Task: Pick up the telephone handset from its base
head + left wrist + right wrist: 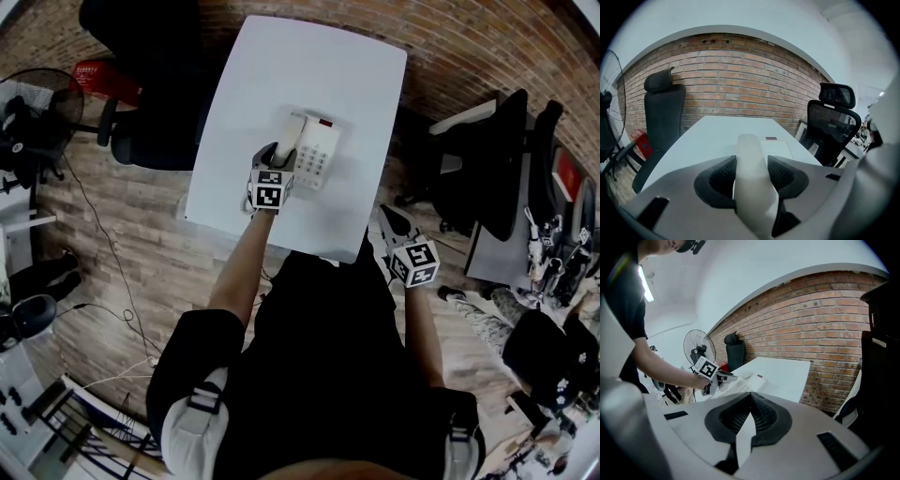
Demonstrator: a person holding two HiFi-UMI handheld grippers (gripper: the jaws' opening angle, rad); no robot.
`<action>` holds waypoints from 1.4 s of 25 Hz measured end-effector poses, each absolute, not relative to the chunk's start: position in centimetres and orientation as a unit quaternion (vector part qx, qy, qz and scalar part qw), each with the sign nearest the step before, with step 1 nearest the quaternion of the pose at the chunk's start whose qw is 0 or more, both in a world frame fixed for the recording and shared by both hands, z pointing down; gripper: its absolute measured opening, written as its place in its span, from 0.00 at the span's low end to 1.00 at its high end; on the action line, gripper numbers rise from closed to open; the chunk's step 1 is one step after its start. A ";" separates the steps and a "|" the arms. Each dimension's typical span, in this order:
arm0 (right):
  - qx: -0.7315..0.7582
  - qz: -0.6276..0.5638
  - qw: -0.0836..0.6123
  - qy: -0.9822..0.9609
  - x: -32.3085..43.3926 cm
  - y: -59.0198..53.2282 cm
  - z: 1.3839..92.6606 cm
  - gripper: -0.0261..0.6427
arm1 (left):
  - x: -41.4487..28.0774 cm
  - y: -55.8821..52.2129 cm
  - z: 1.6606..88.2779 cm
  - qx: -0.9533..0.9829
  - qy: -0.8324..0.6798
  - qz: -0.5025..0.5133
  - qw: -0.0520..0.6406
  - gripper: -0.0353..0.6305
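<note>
While reaching over the desk (281, 66) with the left gripper (275, 156), clamps both fingers (723, 176) on the handset (292, 133), pressing against its two sides. Grips the near end between the fingers, with the far end sticking out ahead of them. Shows the base (319, 152) just right of and beyond the fingers, keypad up. Cannot tell whether the handset touches the base or hangs clear. Holds the right gripper (392, 223) well apart from the handset, off the desk's near edge, fingers shut together.
</note>
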State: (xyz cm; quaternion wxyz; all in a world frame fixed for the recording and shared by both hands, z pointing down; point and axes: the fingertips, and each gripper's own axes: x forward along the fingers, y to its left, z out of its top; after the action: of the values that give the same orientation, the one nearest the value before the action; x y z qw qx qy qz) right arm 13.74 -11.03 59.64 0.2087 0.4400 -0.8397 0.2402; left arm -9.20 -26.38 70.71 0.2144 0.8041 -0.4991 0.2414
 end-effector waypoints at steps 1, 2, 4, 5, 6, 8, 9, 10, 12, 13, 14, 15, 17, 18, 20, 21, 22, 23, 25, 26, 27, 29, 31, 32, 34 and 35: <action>0.440 0.240 0.209 -0.840 13.8 -11.0 59.7 0.03 | -9.1 -26.4 70.7 0.804 -0.499 0.241 0.214 0.38; 0.440 0.241 0.209 -0.840 13.8 -11.0 59.8 0.03 | -9.0 -26.4 70.6 0.805 -0.499 0.240 0.213 0.38; 0.440 0.241 0.209 -0.839 13.9 -10.9 59.9 0.03 | -8.9 -26.4 70.5 0.805 -0.500 0.239 0.213 0.38; 0.440 0.241 0.210 -0.840 13.9 -10.9 59.9 0.03 | -9.0 -26.4 70.5 0.805 -0.500 0.238 0.214 0.38; 0.439 0.241 0.210 -0.840 13.8 -10.9 59.9 0.03 | -9.0 -26.4 70.4 0.805 -0.501 0.238 0.213 0.38; 0.440 0.241 0.210 -0.840 13.6 -11.0 59.8 0.03 | -9.2 -26.5 70.2 0.806 -0.501 0.236 0.212 0.38; 0.440 0.241 0.210 -0.839 13.5 -11.0 59.7 0.03 | -9.3 -26.5 70.2 0.806 -0.501 0.235 0.211 0.38; 0.440 0.241 0.210 -0.839 13.5 -11.0 59.7 0.03 | -9.3 -26.5 70.2 0.806 -0.501 0.236 0.211 0.38; 0.440 0.241 0.210 -0.839 13.4 -11.0 59.8 0.03 | -9.3 -26.6 70.3 0.806 -0.500 0.237 0.210 0.38; 0.440 0.241 0.210 -0.839 13.4 -11.0 59.8 0.03 | -9.3 -26.6 70.4 0.806 -0.499 0.239 0.210 0.38; 0.440 0.242 0.210 -0.839 13.5 -11.0 59.9 0.03 | -9.2 -26.6 70.5 0.806 -0.498 0.243 0.210 0.38; 0.440 0.242 0.210 -0.839 13.5 -11.0 59.9 0.03 | -9.2 -26.5 70.7 0.805 -0.497 0.247 0.210 0.38; 0.441 0.243 0.210 -0.838 13.5 -11.0 60.0 0.03 | -9.2 -26.5 71.0 0.804 -0.495 0.255 0.210 0.38; 0.442 0.243 0.210 -0.838 13.6 -11.1 60.0 0.03 | -9.2 -26.6 71.2 0.804 -0.495 0.256 0.210 0.38; 0.442 0.245 0.211 -0.837 13.7 -11.1 60.1 0.03 | -9.2 -26.7 71.4 0.802 -0.495 0.258 0.211 0.38; 0.443 0.246 0.211 -0.836 13.8 -11.2 60.1 0.03 | -9.1 -26.8 71.4 0.802 -0.495 0.259 0.212 0.38; 0.444 0.247 0.211 -0.835 13.9 -11.2 60.2 0.03 | -9.0 -26.8 71.5 0.801 -0.495 0.260 0.212 0.38; 0.444 0.247 0.212 -0.835 14.0 -11.2 60.2 0.03 | -9.0 -26.9 71.6 0.800 -0.495 0.262 0.213 0.38; 0.444 0.246 0.212 -0.835 14.2 -11.3 60.3 0.03 | -8.9 -26.8 72.1 0.797 -0.494 0.272 0.218 0.38; 0.445 0.245 0.212 -0.835 14.3 -11.4 60.3 0.03 | -8.8 -26.7 72.4 0.795 -0.492 0.276 0.222 0.38; 0.445 0.245 0.212 -0.835 14.3 -11.4 60.3 0.03 | -8.8 -26.7 72.6 0.793 -0.492 0.278 0.226 0.38; 0.445 0.245 0.212 -0.835 14.2 -11.4 60.2 0.03 | -8.7 -26.7 73.1 0.790 -0.490 0.285 0.233 0.39; 0.446 0.245 0.213 -0.834 14.2 -11.3 60.2 0.03 | -8.6 -26.5 73.8 0.787 -0.485 0.296 0.240 0.39; 0.446 0.246 0.213 -0.834 14.3 -11.2 60.3 0.03 | -8.6 -26.5 73.9 0.786 -0.483 0.300 0.241 0.39; 0.447 0.248 0.215 -0.832 14.5 -11.1 60.4 0.03 | -8.4 -26.7 74.2 0.785 -0.482 0.305 0.242 0.39; 0.448 0.249 0.215 -0.831 14.6 -11.1 60.5 0.03 | -8.4 -26.9 74.3 0.785 -0.483 0.306 0.240 0.39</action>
State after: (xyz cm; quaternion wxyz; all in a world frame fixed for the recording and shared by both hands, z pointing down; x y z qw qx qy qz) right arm 14.57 -11.09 60.46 0.2153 0.4481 -0.8311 0.2491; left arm -8.40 -26.89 74.27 0.2397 0.7848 -0.4829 0.3058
